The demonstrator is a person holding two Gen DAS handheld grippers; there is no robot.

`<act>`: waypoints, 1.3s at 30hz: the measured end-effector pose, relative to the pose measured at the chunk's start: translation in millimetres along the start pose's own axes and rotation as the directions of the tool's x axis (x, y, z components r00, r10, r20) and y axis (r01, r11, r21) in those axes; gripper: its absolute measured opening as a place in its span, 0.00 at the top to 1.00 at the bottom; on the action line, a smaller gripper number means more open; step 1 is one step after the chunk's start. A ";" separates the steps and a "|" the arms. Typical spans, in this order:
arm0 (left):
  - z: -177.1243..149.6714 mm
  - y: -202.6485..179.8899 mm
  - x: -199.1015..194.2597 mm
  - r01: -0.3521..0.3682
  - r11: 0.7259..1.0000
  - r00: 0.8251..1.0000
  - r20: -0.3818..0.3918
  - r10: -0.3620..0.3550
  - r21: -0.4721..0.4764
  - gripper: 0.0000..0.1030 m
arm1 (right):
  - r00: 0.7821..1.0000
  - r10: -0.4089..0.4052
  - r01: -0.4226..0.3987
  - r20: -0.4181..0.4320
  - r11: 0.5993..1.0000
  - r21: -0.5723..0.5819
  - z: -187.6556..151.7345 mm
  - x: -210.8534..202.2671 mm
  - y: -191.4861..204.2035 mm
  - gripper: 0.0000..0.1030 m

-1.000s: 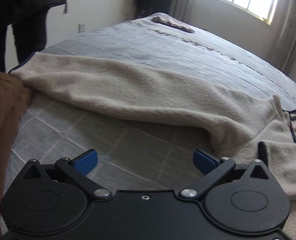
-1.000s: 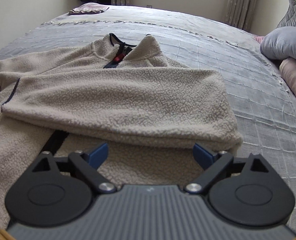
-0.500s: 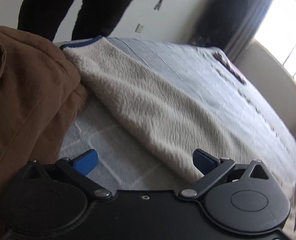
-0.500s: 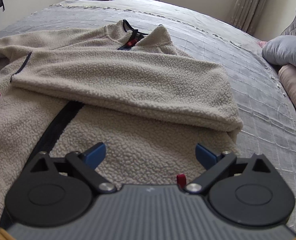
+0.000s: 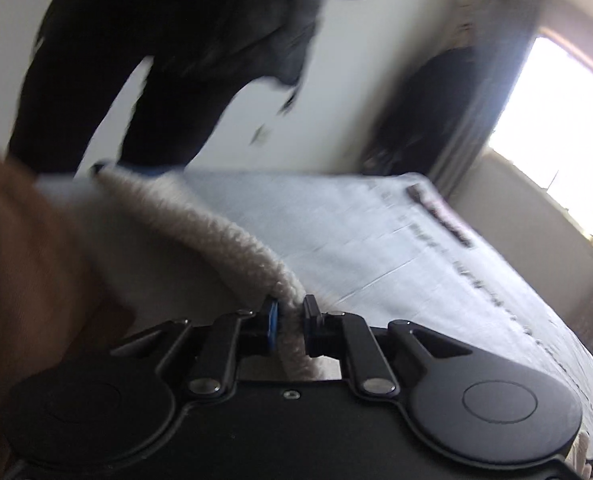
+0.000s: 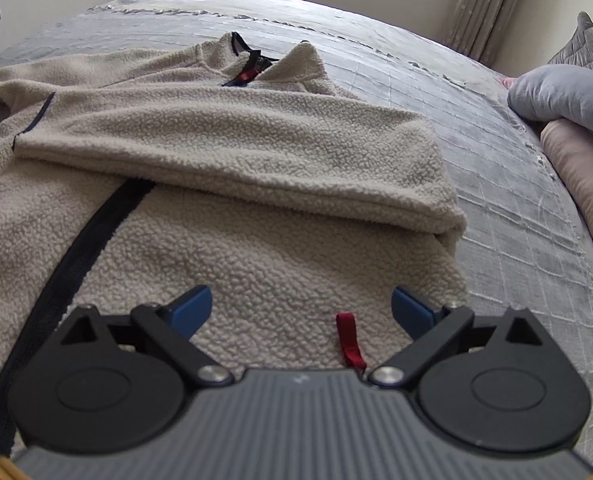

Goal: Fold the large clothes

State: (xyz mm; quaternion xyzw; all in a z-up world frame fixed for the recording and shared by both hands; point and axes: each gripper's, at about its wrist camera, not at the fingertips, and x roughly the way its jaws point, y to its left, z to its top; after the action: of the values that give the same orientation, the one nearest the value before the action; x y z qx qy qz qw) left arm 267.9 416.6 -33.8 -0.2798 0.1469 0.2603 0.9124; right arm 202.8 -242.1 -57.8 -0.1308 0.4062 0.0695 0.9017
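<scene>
Cream fleece jacket (image 6: 256,148) lies spread on the grey bed (image 6: 496,152), collar at the far end, black zip strip running down the near left. One sleeve (image 6: 232,140) is already folded across the chest; its cuff rests at the left.

Left hand-held gripper (image 5: 289,320): jaws drawn together, clamped on a bunched edge of the other sleeve (image 5: 200,224), which rises as a ridge off the bed. That view is blurred, so how much cloth is caught cannot be judged. A brown garment (image 5: 20,264) lies close at the left of it.

Right hand-held gripper (image 6: 301,308): jaws wide apart, holding nothing, poised over the lower body of the jacket just beside a red pull tab (image 6: 350,340).

Step in hand, as judged: folding the second sleeve over the body.

Recommendations:
- Carry the sleeve across low and flat, laying it parallel to the sleeve already folded.
- Keep clear of the brown garment so it is not dragged along.
- Use the free gripper to pin the body near the hem so the fleece does not slide.
- Release only once the cuff lies flat.
</scene>
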 end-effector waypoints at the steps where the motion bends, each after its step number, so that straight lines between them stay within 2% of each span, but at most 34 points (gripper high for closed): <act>1: 5.2 -10.0 -6.1 0.039 0.999 0.999 0.024 -0.039 0.022 0.88 | 1.000 0.004 -0.004 -0.004 1.000 0.006 -1.0 0.8 -1.7 0.05; 3: 16.4 -34.2 -20.0 0.116 0.991 0.990 0.069 -0.120 0.062 0.88 | 1.000 -0.004 0.004 -0.006 1.000 0.014 -1.2 1.0 -3.4 0.05; 5: 26.0 -60.5 -33.6 0.203 0.975 0.972 0.099 -0.212 0.092 0.88 | 1.000 -0.002 0.002 0.004 1.000 0.023 0.4 -0.4 -5.2 0.05; 9: 33.8 -117.8 -61.8 0.373 0.916 0.913 0.119 -0.391 0.147 0.88 | 1.000 0.014 -0.014 0.025 0.999 0.033 5.2 -4.6 -6.6 0.05; 13: 21.0 -182.8 -88.1 0.525 0.827 0.834 0.075 -0.547 0.199 0.88 | 0.999 0.014 -0.015 0.041 1.000 0.023 8.3 -7.9 -6.4 0.05; 15: 6.5 -216.4 -99.9 0.595 0.773 0.788 0.033 -0.615 0.219 0.88 | 0.999 0.018 -0.019 0.051 0.999 0.028 9.8 -9.4 -7.6 0.05; 20: -50.5 -282.4 -124.2 0.733 0.639 0.674 -0.126 -0.728 0.233 0.88 | 0.997 0.018 -0.021 0.073 0.999 0.044 14.3 -11.5 -14.0 0.05; 23: -99.0 -309.0 -134.6 0.794 0.564 0.608 -0.261 -0.750 0.229 0.88 | 0.997 0.017 -0.022 0.080 0.998 0.061 17.0 -11.3 -20.1 0.05; 25: -136.8 -317.3 -136.1 0.823 0.523 0.567 -0.368 -0.737 0.221 0.88 | 0.996 0.018 -0.025 0.085 0.997 0.076 17.8 -11.1 -24.7 0.05; 27: -179.4 -320.2 -135.7 0.840 0.491 0.536 -0.485 -0.691 0.230 0.88 | 0.996 0.023 -0.031 0.087 0.995 0.095 17.7 -10.7 -29.3 0.05; 29: -224.2 -319.4 -134.9 0.854 0.458 0.506 -0.606 -0.614 0.247 0.87 | 0.996 0.033 -0.042 0.086 0.993 0.112 17.4 -10.0 -32.7 0.05; 30: -243.1 -317.1 -132.1 0.854 0.448 0.500 -0.656 -0.566 0.265 0.85 | 0.996 0.037 -0.047 0.086 0.992 0.119 17.5 -9.4 -33.7 0.05; 31: -259.9 -315.1 -130.3 0.851 0.436 0.504 -0.692 -0.517 0.294 0.83 | 0.995 0.044 -0.055 0.086 0.991 0.126 17.5 -9.1 -34.1 0.05; 32: -274.4 -308.4 -132.4 0.853 0.410 0.506 -0.706 -0.495 0.324 0.83 | 0.995 0.050 -0.061 0.086 0.989 0.132 18.1 -8.7 -34.1 0.05; 33: -277.8 -298.2 -135.8 0.853 0.389 0.516 -0.680 -0.521 0.349 0.83 | 0.995 0.057 -0.069 0.086 0.988 0.136 19.0 -8.3 -33.3 0.05; 34: -276.0 -295.7 -140.5 0.853 0.387 0.516 -0.675 -0.528 0.350 0.81 | 0.994 0.064 -0.076 0.087 0.988 0.137 20.4 -8.0 -32.0 0.05; 35: -270.3 -294.5 -142.7 0.856 0.396 0.508 -0.680 -0.529 0.332 0.77 | 0.994 0.069 -0.081 0.090 0.988 0.135 22.3 -8.0 -30.2 0.05; 36: -262.6 -293.3 -145.0 0.864 0.398 0.491 -0.690 -0.531 0.308 0.62 | 0.993 0.073 -0.084 0.093 0.988 0.128 24.5 -8.3 -27.5 0.05; 37: -254.9 -290.3 -149.0 0.874 0.391 0.472 -0.700 -0.536 0.290 0.39 | 0.992 0.077 -0.088 0.099 0.989 0.117 27.0 -8.9 -24.5 0.05; 38: -247.2 -285.2 -154.5 0.882 0.376 0.457 -0.705 -0.542 0.284 0.36 | 0.991 0.082 -0.093 0.105 0.990 0.107 29.8 -9.3 -21.5 0.05; 39: -240.1 -277.8 -161.0 0.885 0.360 0.457 -0.701 -0.547 0.296 0.26 | 0.990 0.089 -0.100 0.112 0.990 0.098 33.0 -9.7 -17.7 0.05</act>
State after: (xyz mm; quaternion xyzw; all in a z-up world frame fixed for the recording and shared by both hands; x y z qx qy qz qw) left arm 261.1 15.7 -38.7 -0.0470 0.3049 -0.3312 0.8917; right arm 224.0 -249.5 -26.4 -0.0606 0.3662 0.0981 0.9234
